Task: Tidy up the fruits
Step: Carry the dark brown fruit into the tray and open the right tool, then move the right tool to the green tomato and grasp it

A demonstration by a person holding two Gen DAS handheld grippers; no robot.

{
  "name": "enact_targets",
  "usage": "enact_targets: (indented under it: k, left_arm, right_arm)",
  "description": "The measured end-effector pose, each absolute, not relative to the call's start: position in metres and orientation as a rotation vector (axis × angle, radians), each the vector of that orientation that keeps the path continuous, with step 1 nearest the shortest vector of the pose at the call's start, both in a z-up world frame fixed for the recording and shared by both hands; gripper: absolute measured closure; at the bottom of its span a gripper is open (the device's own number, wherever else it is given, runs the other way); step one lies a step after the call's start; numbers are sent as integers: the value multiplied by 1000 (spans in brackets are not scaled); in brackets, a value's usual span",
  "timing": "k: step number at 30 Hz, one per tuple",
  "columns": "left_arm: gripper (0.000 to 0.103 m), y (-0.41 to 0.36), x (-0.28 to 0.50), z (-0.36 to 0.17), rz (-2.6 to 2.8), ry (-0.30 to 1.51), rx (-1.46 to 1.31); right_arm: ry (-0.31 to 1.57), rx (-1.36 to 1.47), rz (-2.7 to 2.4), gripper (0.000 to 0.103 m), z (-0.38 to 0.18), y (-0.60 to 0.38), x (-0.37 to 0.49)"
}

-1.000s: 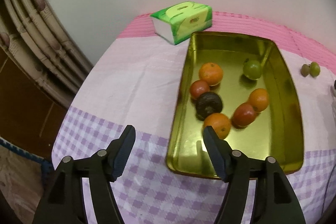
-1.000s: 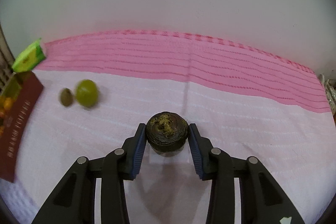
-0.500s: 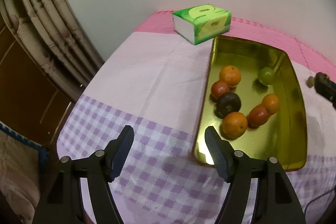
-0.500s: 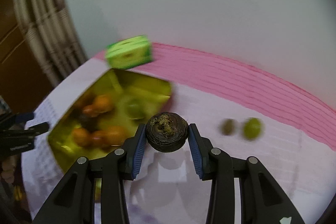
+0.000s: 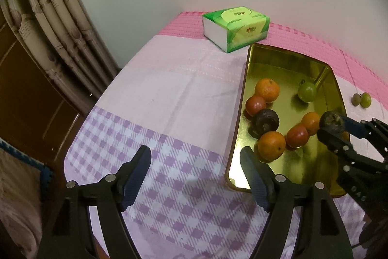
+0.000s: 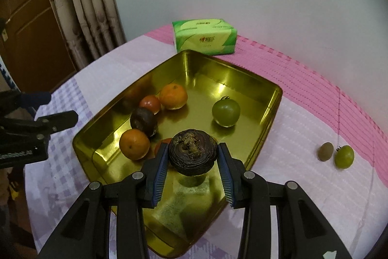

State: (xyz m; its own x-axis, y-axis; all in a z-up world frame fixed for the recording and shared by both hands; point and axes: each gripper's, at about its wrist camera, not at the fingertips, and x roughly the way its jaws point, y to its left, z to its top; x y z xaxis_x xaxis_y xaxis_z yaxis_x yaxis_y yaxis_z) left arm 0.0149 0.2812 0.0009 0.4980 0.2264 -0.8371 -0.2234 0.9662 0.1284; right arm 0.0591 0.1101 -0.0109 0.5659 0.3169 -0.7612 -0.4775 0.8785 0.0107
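Note:
My right gripper is shut on a dark brown, wrinkled round fruit and holds it just above the near end of the gold tray. The left wrist view shows that fruit over the tray's right side. Several fruits lie in the tray: oranges, red ones, a dark one and a green one. A small green fruit and a brownish one lie on the cloth to the right of the tray. My left gripper hangs over the checked cloth left of the tray, its jaws opening with nothing between them.
A green tissue pack stands behind the tray near the wall. A curtain and a brown door lie past the table's left edge. The table edge runs close below my left gripper.
My right gripper has swung left with the dark fruit, from the bare cloth to above the tray. My left gripper has drawn back left off the tray and its jaws have widened.

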Motion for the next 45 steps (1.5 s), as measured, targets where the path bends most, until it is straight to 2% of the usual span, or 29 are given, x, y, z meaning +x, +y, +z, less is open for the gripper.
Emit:
enact_targets:
  k: [23, 32, 38, 45]
  left_arm:
    - [25, 278, 15, -1, 241, 1019, 2]
    - [25, 275, 15, -1, 240, 1016, 13]
    - [25, 275, 15, -2, 249, 1015, 12]
    - [25, 273, 16, -4, 261, 1015, 31]
  right_arm:
    - [910, -255, 458, 64, -29, 124, 56]
    - [879, -224, 453, 64, -16, 117, 56]
    - [818, -145, 380, 60, 4, 72, 56]
    - [852, -58, 163, 60, -15, -24, 72]
